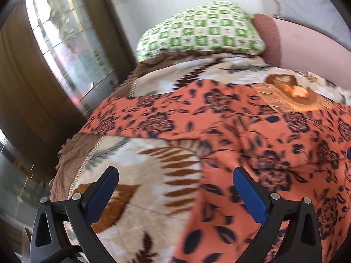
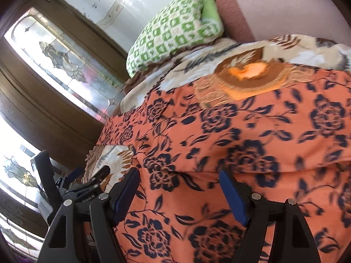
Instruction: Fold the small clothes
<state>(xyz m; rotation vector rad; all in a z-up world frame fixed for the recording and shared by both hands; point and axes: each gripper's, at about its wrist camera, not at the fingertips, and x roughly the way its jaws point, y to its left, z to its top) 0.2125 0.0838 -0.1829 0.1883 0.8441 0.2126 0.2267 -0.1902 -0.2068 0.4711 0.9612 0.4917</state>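
Note:
An orange garment [image 1: 252, 135] [image 2: 241, 142] with dark blue flowers lies spread flat on a bed. Its brown and gold embroidered neckline [image 1: 291, 94] [image 2: 248, 74] is at the far end. My left gripper [image 1: 175, 172] hovers open over the garment's left edge, one finger above the blanket and the other above the cloth. My right gripper [image 2: 178, 173] hangs open over the middle of the garment, with nothing between its blue pads. In the right wrist view the left gripper [image 2: 90, 173] shows at the lower left, beside the bed's edge.
A beige blanket [image 1: 140, 164] [image 2: 197, 54] with brown leaves covers the bed under the garment. A green checked pillow [image 1: 197, 30] [image 2: 175, 28] leans on a pink headboard [image 1: 302, 43] [image 2: 274, 6]. Stained-glass windows [image 1: 72, 50] [image 2: 61, 59] in brown frames stand left of the bed.

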